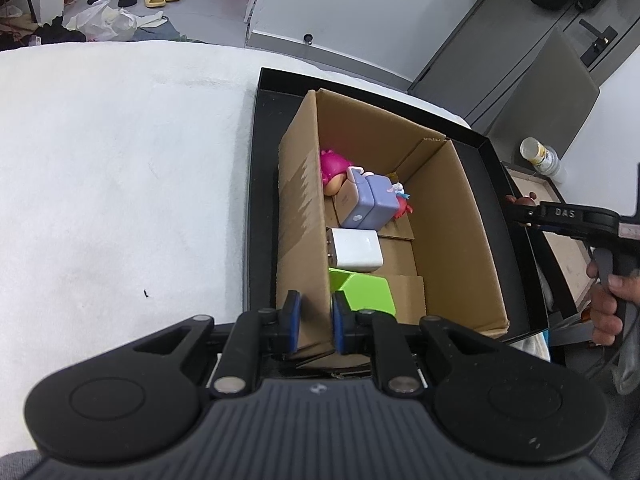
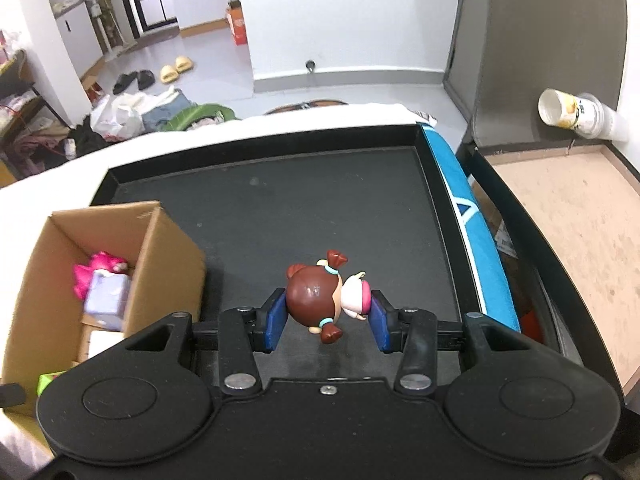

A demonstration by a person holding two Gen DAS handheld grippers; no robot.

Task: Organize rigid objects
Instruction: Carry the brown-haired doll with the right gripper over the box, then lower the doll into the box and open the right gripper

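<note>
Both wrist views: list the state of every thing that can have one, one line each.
Left gripper: shut on the cardboard box wall.
Right gripper: shut on the brown-haired doll, held above the black tray.
Cardboard box: open, upright in the tray.
Purple case: closed, lying in the box.
Paper cup: lying on its side.

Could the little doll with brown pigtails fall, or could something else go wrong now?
1. The brown-haired doll figure is pinched by its round head and its body in the right hand-held gripper; a smooth head might slip out.
2. The open cardboard box already holds a purple case, a white charger block and a green block, so the doll may land on them.
3. The left hand-held gripper clamps the box wall; pulling could tilt it.
</note>
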